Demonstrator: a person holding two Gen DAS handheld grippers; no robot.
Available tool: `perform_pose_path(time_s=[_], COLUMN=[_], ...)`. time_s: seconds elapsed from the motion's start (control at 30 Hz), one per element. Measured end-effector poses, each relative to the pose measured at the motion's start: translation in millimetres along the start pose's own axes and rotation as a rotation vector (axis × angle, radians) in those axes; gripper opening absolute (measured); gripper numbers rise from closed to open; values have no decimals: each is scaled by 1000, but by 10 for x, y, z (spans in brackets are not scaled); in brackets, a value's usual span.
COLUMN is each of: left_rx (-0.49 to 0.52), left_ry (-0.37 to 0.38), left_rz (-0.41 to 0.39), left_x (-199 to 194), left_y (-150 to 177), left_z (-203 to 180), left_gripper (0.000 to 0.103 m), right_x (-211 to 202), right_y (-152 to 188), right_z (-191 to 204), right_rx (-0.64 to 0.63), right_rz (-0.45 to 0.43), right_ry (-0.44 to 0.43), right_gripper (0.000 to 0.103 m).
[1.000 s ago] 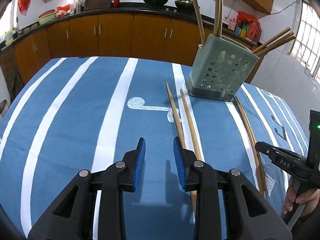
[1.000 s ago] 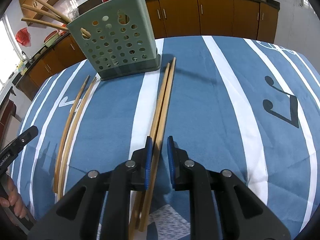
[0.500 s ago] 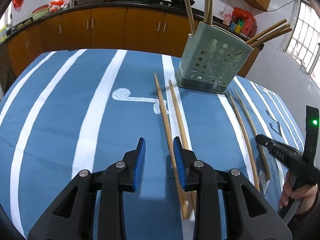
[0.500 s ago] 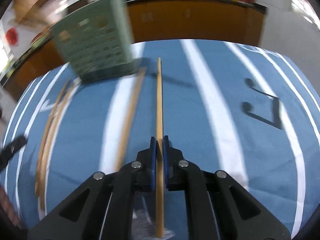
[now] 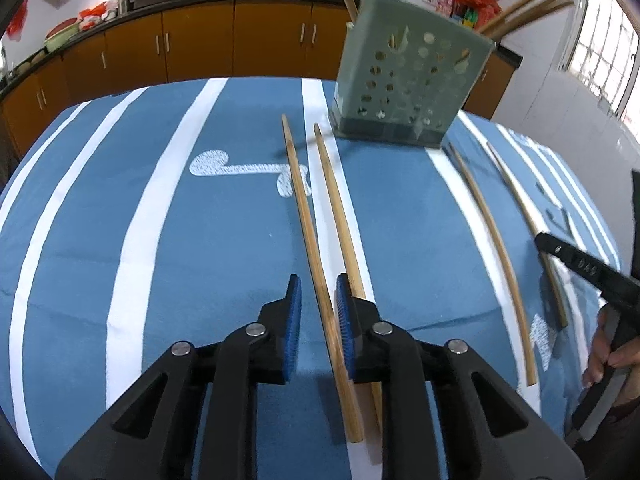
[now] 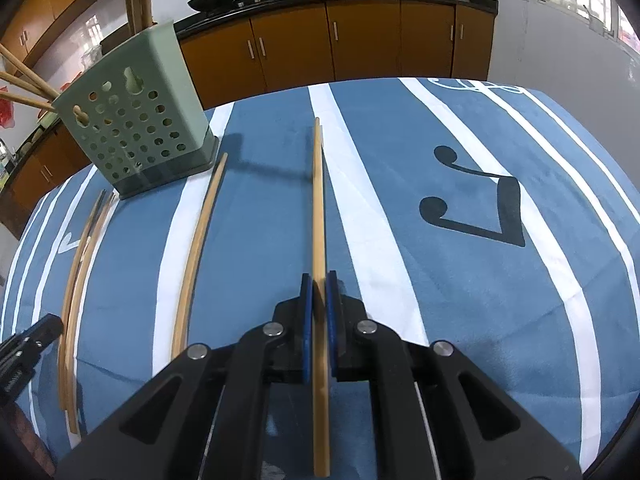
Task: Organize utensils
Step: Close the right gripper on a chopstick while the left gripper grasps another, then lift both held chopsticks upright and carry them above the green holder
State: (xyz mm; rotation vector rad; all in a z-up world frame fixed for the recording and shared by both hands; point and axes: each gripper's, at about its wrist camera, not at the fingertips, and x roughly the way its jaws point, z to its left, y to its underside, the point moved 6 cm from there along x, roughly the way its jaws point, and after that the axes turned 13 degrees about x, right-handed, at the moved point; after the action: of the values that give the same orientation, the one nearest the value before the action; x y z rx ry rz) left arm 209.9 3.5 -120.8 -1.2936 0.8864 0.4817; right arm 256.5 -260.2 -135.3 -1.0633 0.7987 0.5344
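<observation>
Now, through the left wrist view, we see our left tongs [image 5: 316, 312] spread, straddling one wooden chopstick [image 5: 310, 224] that lies flat on the blue striped worktop [image 5: 160, 240]; its twin [image 5: 340, 216] sits just right of the right pad. Ahead and to the right stands the green perforated holder [image 5: 408, 80].

Through the right wrist view, our right tongs [image 6: 319, 304] are pressed together on a chopstick [image 6: 318, 200] that points straight ahead. Another chopstick [image 6: 200, 240] lies to the left, and the holder [image 6: 136, 128] stands far ahead-left.

We judge these sticks light, stiff and smooth, best pinched near mid-length so they don't pivot.
</observation>
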Motion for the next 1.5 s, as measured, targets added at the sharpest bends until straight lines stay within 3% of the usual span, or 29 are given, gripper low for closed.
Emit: perform_pose_path(time_s=[0.2,0.43,0.63,1.5], left_rx=[42,-47,-87,-109], left_ry=[-94,-154,-118,-94], left_rz=[-5,5,-14,-33], left_x=[28,46,80,86], left_y=[2,-29,-79,-67], left_z=[-7,433,623,628], left_gripper=[7,7,7,9], right_x=[-12,-4,45,67], right_y=[32,69,59,71], right_z=[30,169,311,329], right_rx=[-24,-71,-108,-129], right_rz=[-1,12,2,-13], right_ry=[-4,-45,-53,-40], right_gripper=[8,8,8,9])
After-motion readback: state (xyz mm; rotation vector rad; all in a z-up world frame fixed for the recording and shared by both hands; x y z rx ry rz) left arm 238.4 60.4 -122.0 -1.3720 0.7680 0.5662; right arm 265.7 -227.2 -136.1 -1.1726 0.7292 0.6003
